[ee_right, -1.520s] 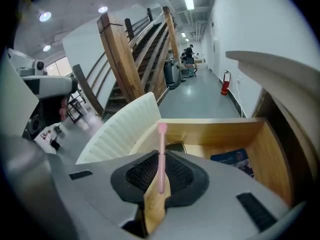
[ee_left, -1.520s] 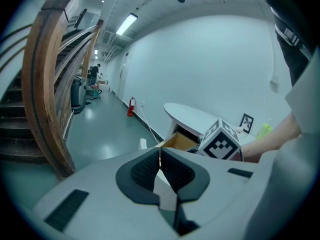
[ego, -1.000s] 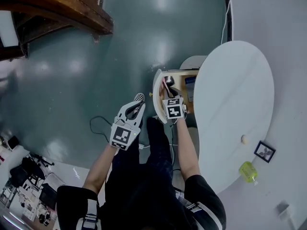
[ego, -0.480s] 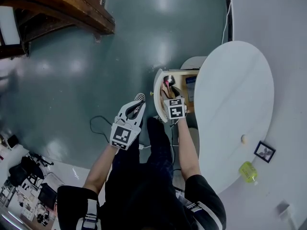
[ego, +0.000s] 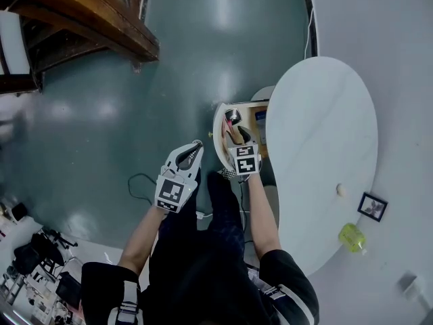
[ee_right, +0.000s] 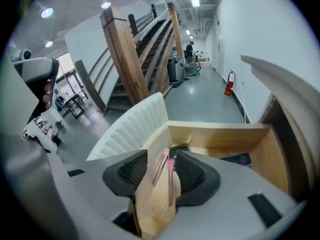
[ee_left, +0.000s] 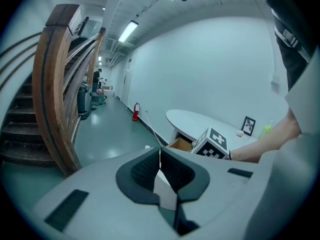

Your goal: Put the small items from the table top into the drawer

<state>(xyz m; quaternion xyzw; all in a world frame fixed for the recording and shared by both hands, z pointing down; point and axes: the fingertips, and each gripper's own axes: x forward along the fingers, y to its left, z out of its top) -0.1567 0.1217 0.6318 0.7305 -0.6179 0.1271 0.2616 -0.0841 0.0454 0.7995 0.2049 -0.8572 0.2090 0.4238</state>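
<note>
Your right gripper [ego: 237, 137] hangs over the open pale wooden drawer with the white ribbed curved front [ego: 218, 133], which stands pulled out from under the white oval counter [ego: 325, 147]. Its jaws have just been opening and now stand spread, gripping nothing. Through the gap you look down on two slender pink sticks [ee_right: 161, 168] lying in the drawer, clear of both pads. Their long axes run nearly parallel, along the line the gripper points, from near the jaws towards the far end of the drawer. Beyond them sits a small black object [ee_right: 178, 149], and to the right a flat blue item [ee_right: 239, 159] whose print is too small to read.

Your right forearm reaches straight ahead from the shoulder, with the gripper tipped steeply down into the drawer. Your left gripper [ego: 195, 149] is out over the teal floor [ego: 135, 114], just beside the drawer front and apart from it, tilted gently downward. Its jaws are pressed together at the tips with nothing between them.

The cube on each gripper shows black-and-white square markers.

On the counter, near the edge closest to you, lie a small beige egg-shaped item [ego: 340, 189], a black-framed picture [ego: 373, 206] and a yellow-green bottle [ego: 352, 237], each apart from the others.
</note>
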